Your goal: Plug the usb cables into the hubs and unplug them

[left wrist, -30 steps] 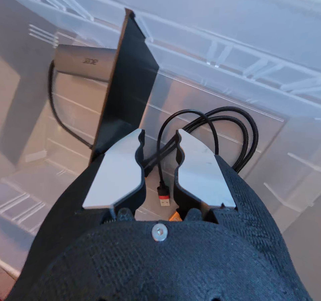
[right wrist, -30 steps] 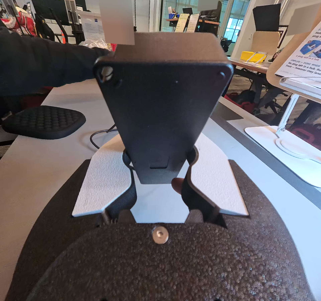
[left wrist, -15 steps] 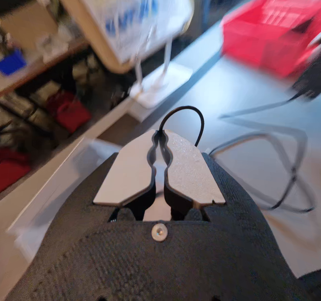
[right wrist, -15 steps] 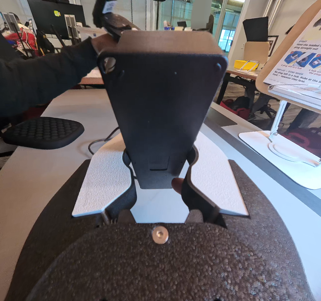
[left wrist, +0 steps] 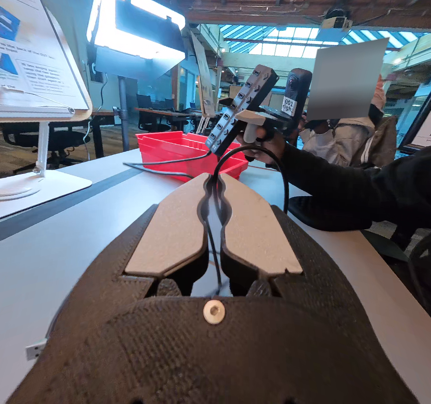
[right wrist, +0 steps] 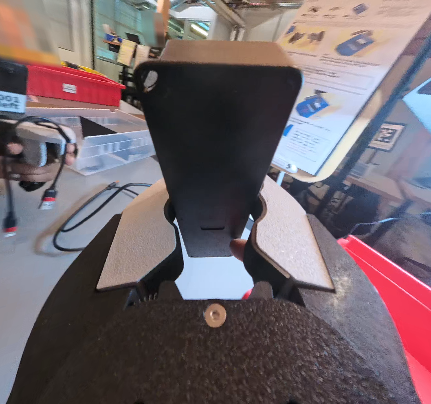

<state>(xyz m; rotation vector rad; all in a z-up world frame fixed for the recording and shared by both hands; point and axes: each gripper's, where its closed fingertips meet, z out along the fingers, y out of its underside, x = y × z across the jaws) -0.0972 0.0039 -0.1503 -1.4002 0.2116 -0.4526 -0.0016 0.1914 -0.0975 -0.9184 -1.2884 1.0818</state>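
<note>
My left gripper (left wrist: 214,180) is clamped on a black USB cable (left wrist: 283,182), which loops out past the tips toward 1 o'clock. My right gripper (right wrist: 213,203) is clamped on the black multi-port USB hub (right wrist: 217,136), held tilted above the white worktop (left wrist: 70,224) (ports face the left gripper). Red bin (left wrist: 177,150) sits at 12 o'clock behind the hub.

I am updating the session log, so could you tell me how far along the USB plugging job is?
Done: both pieces are picked up. The left gripper is shut on a black USB cable, its red-and-black plugs dangling free. The right gripper clamps the black hub aloft. In hand: bringing the two together. Left: every hub port in view looks empty, so all plugging and unplugging remains.
</note>
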